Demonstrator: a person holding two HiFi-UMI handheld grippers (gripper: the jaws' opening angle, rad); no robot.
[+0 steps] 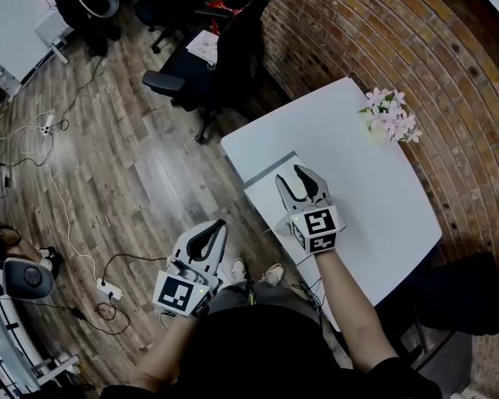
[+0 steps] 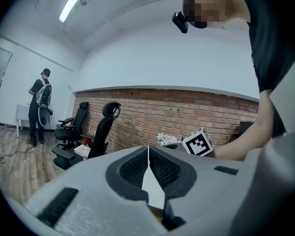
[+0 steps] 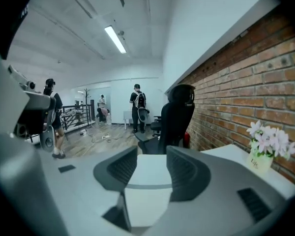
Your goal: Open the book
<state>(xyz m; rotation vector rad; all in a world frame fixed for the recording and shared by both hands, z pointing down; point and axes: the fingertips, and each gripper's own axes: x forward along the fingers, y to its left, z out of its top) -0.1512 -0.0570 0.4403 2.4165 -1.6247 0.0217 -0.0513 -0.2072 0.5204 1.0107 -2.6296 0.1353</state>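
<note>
1. White flat book with a grey edge (image 1: 264,196): lies on the white rectangular table (image 1: 358,181), close to its near left edge. Whether it is open or closed cannot be told.
2. Right gripper (image 1: 289,175): hangs over the book with its jaws spread and nothing pinched. The right gripper view (image 3: 151,154) shows only a pale surface crossed by a grey band between the pads.
3. Left gripper (image 1: 219,225): off the table, over the wooden plank floor (image 1: 108,165). The left gripper view (image 2: 147,149) shows its jaws pressed together and empty.
4. Pink flowers in a small pot (image 1: 391,116): at the table's far corner by the red brick wall (image 1: 382,32).
5. Black office chair (image 1: 220,56): beyond the table.
6. Standing people (image 3: 137,104): shown only in the gripper views.
7. White power strip with cables (image 1: 108,289): shown only in the head view.
</note>
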